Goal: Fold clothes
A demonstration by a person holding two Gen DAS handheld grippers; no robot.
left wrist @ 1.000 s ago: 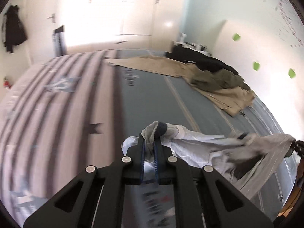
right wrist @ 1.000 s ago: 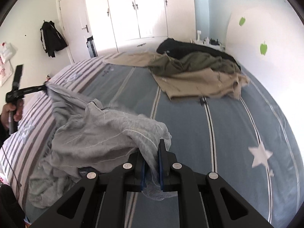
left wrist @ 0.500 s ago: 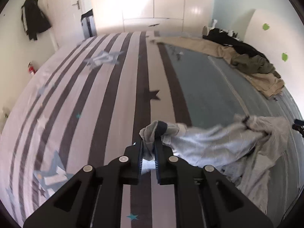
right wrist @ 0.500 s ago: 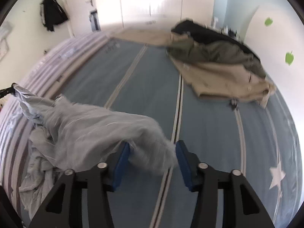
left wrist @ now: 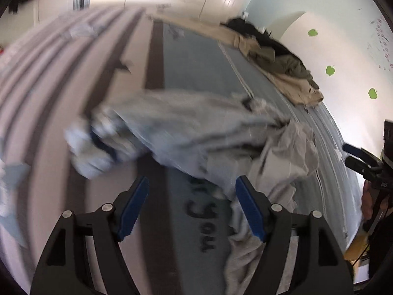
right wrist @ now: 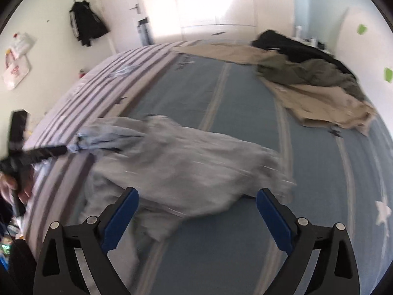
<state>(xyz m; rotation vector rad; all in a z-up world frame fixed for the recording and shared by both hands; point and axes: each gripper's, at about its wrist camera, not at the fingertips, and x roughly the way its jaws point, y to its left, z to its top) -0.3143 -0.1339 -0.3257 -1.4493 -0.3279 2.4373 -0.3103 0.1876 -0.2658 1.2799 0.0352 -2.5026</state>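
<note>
A crumpled grey garment (left wrist: 196,127) lies spread on the bed's striped blue and grey cover (left wrist: 186,73). The picture of it is blurred. My left gripper (left wrist: 192,182) hovers just short of its near edge, jaws opening, pads touching no cloth. In the right wrist view the same garment (right wrist: 186,167) reaches down between the opening jaws of my right gripper (right wrist: 196,193), and the blue pads (right wrist: 272,216) stand clear of it. The right gripper (left wrist: 346,154) also shows at the edge of the left wrist view. The left gripper's black finger (right wrist: 46,151) ends at the garment's bluish end.
A heap of beige, olive and black clothes (right wrist: 319,91) lies at the bed's far right, by the wall with green stickers. A black jacket (right wrist: 86,24) and white bags (right wrist: 17,71) hang on the left wall. White wardrobe doors (right wrist: 216,0) stand beyond the bed.
Both grippers were shut on the grey garment and have let it go, their jaws now wide. The garment has dropped onto the bed. The left gripper sank toward the cover.
</note>
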